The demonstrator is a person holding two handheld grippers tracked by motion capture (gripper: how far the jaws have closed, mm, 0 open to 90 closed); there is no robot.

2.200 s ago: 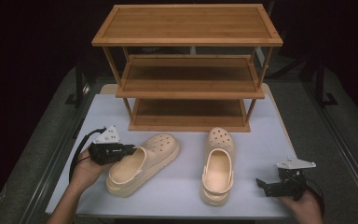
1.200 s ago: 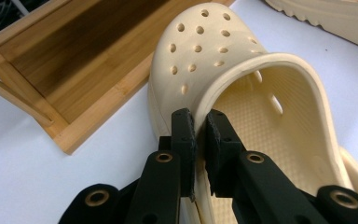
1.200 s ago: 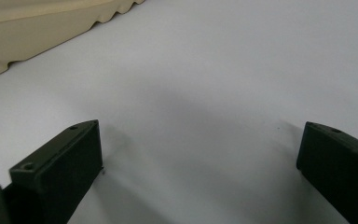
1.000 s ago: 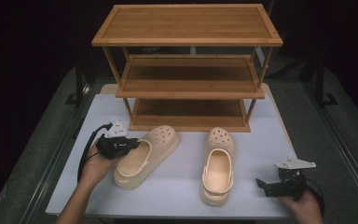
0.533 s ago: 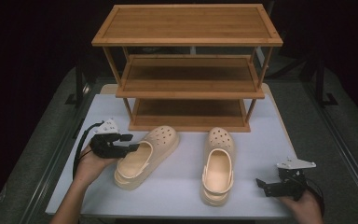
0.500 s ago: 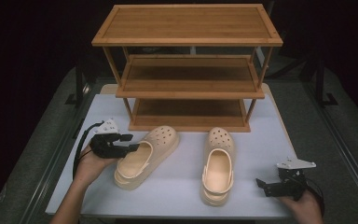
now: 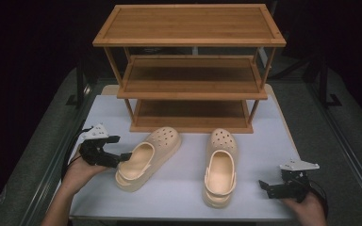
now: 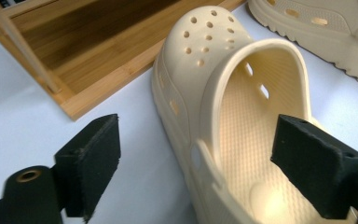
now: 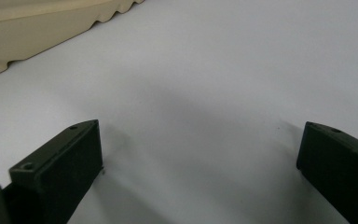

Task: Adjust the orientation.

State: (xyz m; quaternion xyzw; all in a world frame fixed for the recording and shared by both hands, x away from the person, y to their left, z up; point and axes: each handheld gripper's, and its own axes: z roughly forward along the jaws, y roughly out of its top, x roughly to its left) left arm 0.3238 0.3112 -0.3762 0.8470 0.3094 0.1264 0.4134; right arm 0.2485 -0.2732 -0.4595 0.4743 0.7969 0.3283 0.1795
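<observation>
Clogs lie side by side on the white surface (image 7: pixel 179 188) before the wooden rack (image 7: pixel 191 70), toes toward its bottom shelf, apparently ready for shelving. The left tool (image 7: pixel 121 157) sits at the heel of the left clog (image 7: pixel 146 157); its jaws have just been opening and now stand spread astride the heel rim, pressing nothing. The right tool (image 7: pixel 265 186) rests spread and empty beside the right clog (image 7: pixel 220 167). In the left gripper view the clog's heel end is cut off.
</observation>
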